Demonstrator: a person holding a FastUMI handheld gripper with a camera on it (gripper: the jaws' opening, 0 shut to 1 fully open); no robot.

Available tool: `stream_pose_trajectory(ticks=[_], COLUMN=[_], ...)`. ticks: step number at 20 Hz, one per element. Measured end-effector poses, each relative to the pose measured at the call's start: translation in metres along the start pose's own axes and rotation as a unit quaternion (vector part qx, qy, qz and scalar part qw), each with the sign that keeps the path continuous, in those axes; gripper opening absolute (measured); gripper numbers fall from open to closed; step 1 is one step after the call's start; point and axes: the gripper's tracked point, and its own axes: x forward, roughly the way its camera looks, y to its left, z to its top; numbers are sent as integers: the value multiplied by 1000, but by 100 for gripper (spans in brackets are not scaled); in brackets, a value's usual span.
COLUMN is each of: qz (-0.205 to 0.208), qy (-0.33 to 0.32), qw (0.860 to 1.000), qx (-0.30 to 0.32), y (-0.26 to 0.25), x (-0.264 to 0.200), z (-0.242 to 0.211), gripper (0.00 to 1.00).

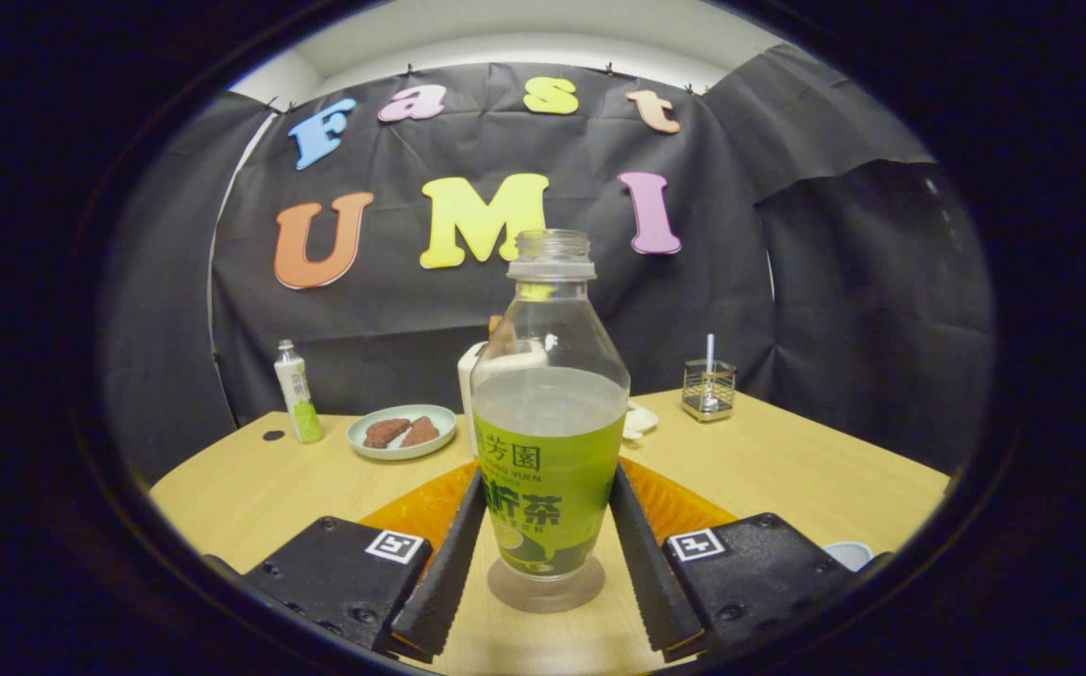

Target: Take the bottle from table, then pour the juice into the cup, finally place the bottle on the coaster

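A clear bottle (548, 441) with a green label and no cap stands upright between my fingers, about half full of pale liquid. My gripper (548, 479) is shut on the bottle, with both fingers (453, 554) pressing on the label's sides. The bottle's clear base is close to the wooden table (787, 469); I cannot tell whether it touches. An orange coaster (411, 512) lies just beyond the fingers, behind the bottle, showing on both sides of it. The rim of a pale cup (848, 554) peeks out beside the right finger's mount.
At the back left stand a small green-labelled bottle (297, 392) and a plate (402, 434) with brown pieces. A white container (469, 376) stands behind the held bottle. A wire holder (709, 387) sits at the back right, by the booth's black cloth wall.
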Motion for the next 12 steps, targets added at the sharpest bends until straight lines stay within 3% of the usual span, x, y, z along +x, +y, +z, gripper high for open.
stream_pose_trajectory(ticks=[12], qz=[-4], qy=[43], qw=[999], qx=[-26], y=[7], x=[23], z=[-34], gripper=[80])
